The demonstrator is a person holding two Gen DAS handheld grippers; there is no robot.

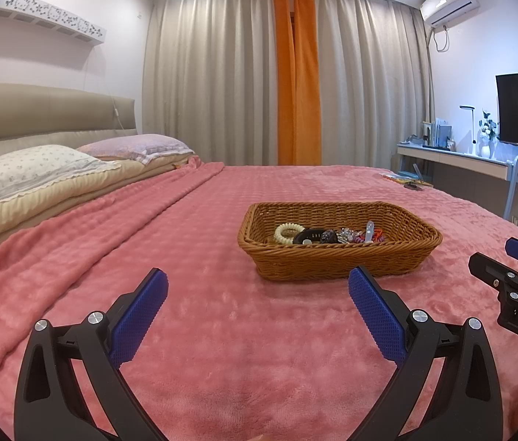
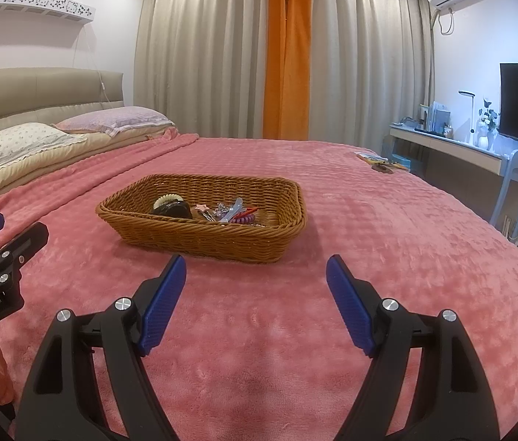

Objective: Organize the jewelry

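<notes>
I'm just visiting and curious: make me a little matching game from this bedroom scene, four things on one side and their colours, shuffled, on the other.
Things:
1. blanket
2. basket
3. middle curtain strip
4. pads of the right tongs

Colours:
A. orange
B. blue
C. pink
D. brown

Pairs: 1-C, 2-D, 3-A, 4-B
</notes>
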